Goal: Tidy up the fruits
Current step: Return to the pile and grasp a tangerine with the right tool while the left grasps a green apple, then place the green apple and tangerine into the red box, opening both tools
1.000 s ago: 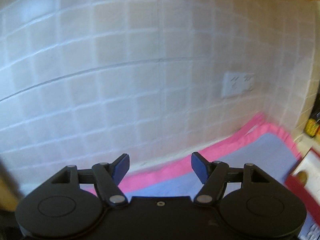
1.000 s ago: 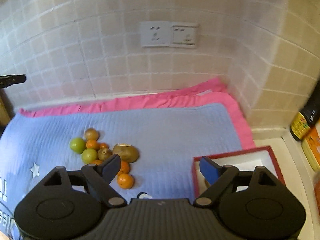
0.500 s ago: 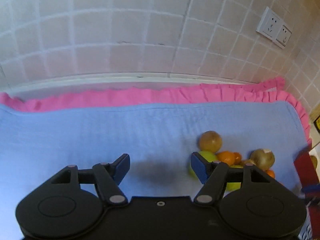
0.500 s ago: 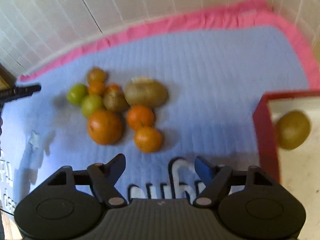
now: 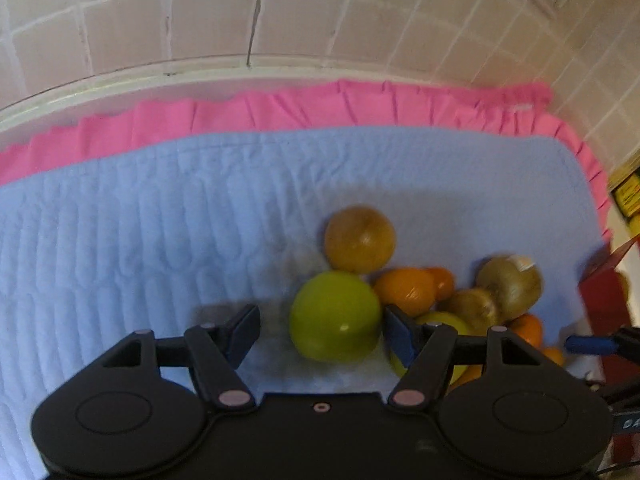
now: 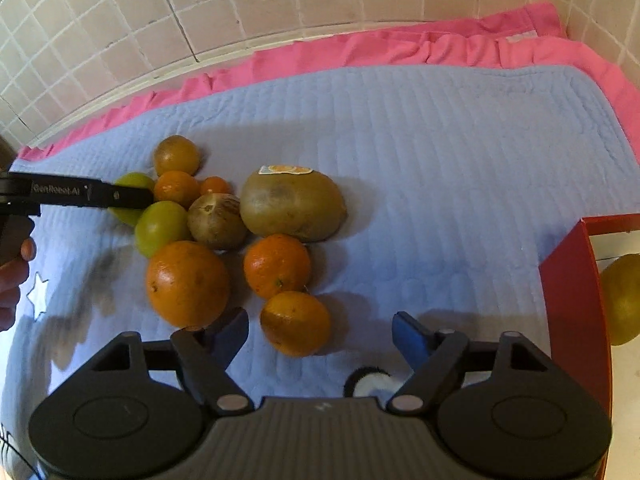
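Pick-up phase is judged to be in hand: two fruits are being lined up at once, none lifted yet.

L gripper (image 5: 320, 334) is spread wide, nothing held; a green fruit (image 5: 335, 316) sits between the fingers, close to the right pad, a gap left on the other side. It lies at the near-left edge of the pile on the blue mat (image 5: 160, 220), touching a brown fruit (image 5: 359, 239) behind and an orange (image 5: 405, 293) beside.

R gripper (image 6: 320, 334) is likewise open and empty. A small orange (image 6: 295, 323) lies just ahead, offset toward the left finger, not yet enclosed. Big orange (image 6: 187, 284) is right beside that finger; a kiwi (image 6: 293, 206) w/ sticker lies further back. Red box (image 6: 572, 292) is at the right edge, one yellowish fruit (image 6: 622, 300) already inside.

Next, prob.: L to be centred slightly and closed on the green fruit w/o nudging its neighbours. R to be pushed fwd and shifted left so the small orange is straddled, clear of the big orange, then closed. Carry to the box would follow.
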Motion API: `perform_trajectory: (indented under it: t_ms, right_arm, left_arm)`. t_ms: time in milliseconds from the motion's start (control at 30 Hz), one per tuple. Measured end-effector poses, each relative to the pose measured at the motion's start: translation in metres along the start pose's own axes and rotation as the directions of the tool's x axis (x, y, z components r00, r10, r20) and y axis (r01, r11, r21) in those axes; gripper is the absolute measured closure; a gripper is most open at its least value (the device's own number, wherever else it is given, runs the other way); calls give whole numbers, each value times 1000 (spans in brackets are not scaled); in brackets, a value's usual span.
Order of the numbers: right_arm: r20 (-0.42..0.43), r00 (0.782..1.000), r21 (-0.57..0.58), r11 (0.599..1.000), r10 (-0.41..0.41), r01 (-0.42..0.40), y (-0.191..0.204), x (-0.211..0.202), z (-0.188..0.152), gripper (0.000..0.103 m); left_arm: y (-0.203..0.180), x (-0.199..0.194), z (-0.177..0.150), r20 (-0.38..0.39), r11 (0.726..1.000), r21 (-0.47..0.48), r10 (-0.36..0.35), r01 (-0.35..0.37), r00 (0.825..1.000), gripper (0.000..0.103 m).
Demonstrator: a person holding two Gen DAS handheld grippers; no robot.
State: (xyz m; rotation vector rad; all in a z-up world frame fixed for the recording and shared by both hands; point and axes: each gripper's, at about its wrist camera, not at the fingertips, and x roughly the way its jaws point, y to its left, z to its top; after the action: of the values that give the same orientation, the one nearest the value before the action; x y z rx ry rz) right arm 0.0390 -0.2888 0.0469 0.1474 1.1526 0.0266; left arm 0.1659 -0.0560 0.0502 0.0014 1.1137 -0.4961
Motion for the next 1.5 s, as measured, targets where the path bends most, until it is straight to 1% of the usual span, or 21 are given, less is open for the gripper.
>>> perform_trajectory:
  t_ms: [67,100,133,200,233,267,300,333,567,700,867,1000,1100,1167,1233,1300,1367,1433,1500]
  right_arm:
    - [3,1000,10,1000,8,-8,1,4,1,27]
    - [3,1000,11,1000,10,-10,2,5,1,27]
    - [1,1000,9,1000,8,-8,2,7,0,29]
    - [-5,1000,-3,1000,-4,4,4,9,0,31]
    - [-9,1000,-10,1000,-10,10,5,10,0,33]
    - [-10,1000,-11,1000,-12,12,5,10,-1,36]
    - [-10,1000,-5,1000,-8,8,4,10,-1,37]
    - [-11,1000,0,1000,-2,2,4,11,-1,41]
    - [-11,999,8,1000,30,-30,4,12,0,61]
    - [-6,999,25,999,47,-47,2,11,-1,61]
    - [9,998,39,997,65,-65,-1,4,-4,62]
    - [31,997,30,997,74,-75,-1,-12,-5,62]
    - [76,995,23,997,67,-69,-3,-33,-5,62]
    - [119,991,38,997,64,-69,-7,-51,-5,62]
    - [180,982,103,992,49,-69,-18,-73,-4,62]
    - [240,970,152,985,39,-78,-30,-95,-3,62]
    - [306,952,198,977,14,-78,-46,-122,-5,62]
    - [369,929,236,970,-40,-52,-65,-152,-9,62]
    - [412,906,269,963,-101,-14,-83,-177,-17,62]
  left_arm:
    - [-6,0,-2,8,999,35,23,-23,1000,23]
    - [-8,0,-2,12,998,46,31,-32,999,25]
    - [-9,0,-2,16,998,53,36,-37,999,28]
    - [-10,0,-3,12,998,56,39,-39,999,29]
    - [-10,1,-3,15,998,54,41,-42,999,31]
    - [-10,0,-3,11,998,52,36,-37,999,35]
    - [-11,-1,-3,16,998,57,26,-27,1000,43]
    - [-12,-2,-3,18,998,60,17,-18,1000,45]
    - [-21,0,-5,39,993,105,49,-53,998,45]
    - [-20,0,-4,34,994,92,48,-51,998,45]
    - [-22,-3,-4,34,995,79,64,-67,997,45]
    - [-30,-19,-4,83,992,93,80,-88,993,45]
    - [-45,-43,1,138,986,138,76,-95,988,45]
    - [-61,-63,7,191,981,174,53,-88,980,45]
    - [-78,-80,14,243,974,216,20,-74,970,45]
    - [-99,-96,22,293,962,266,-24,-58,956,45]
    - [-122,-111,32,328,948,318,-80,-30,941,45]
    - [-147,-121,45,342,930,368,-148,13,928,46]
    - [-171,-126,55,345,909,414,-208,51,915,45]
